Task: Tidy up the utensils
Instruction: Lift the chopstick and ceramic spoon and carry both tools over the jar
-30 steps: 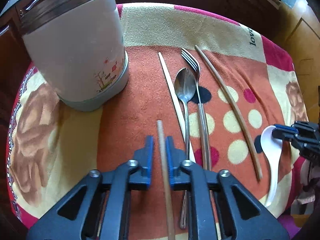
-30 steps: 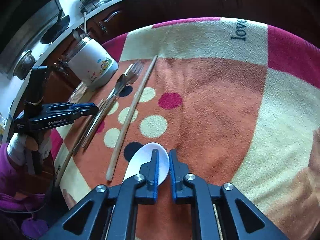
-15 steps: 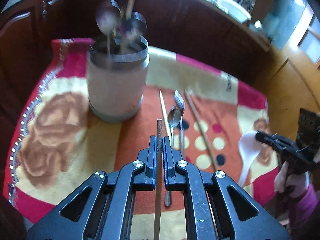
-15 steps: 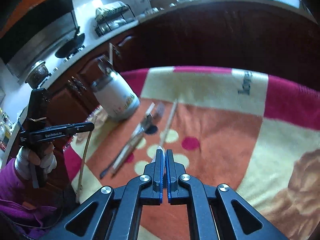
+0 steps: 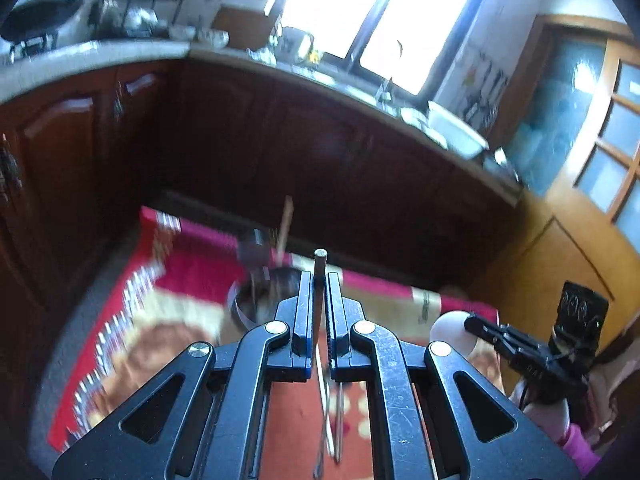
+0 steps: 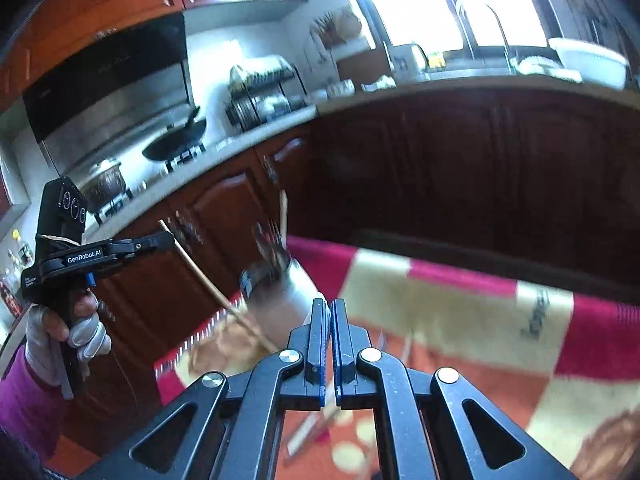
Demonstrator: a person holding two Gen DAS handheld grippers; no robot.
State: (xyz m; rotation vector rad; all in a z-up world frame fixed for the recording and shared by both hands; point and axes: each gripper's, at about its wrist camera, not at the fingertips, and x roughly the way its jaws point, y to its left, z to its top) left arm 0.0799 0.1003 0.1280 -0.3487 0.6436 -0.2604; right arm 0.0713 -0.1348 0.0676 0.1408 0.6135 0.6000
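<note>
The task looks partly done, as a judgement from how things lie. The white cylindrical utensil holder with a metal rim already carries several utensils, among them a pale wooden chopstick that stands up out of it, though blur hides what the others are. The left hand-held gripper is clamped on a thin brown wooden chopstick, whose tip pokes out just past the fingers; in the right wrist view that stick slants down from the jaws towards the holder, well above the cloth. The right hand-held gripper has its jaws nearly together, and the left wrist view shows it pinching a white ceramic soup spoon by the handle, bowl forward. So two pieces are in the air and not yet in the holder. Still left on the red, orange and cream patterned cloth over the tabletop are a few long utensils, metal and pale wood (too blurred to count), seen below the left jaws. For room: the holder sits near the far edge of the tabletop, with dark wooden cabinet doors close behind it, so an approach from above or from the near side looks freest. The two grippers are well apart, one on each side, but both aim at one narrow opening, which is already crowded.
</note>
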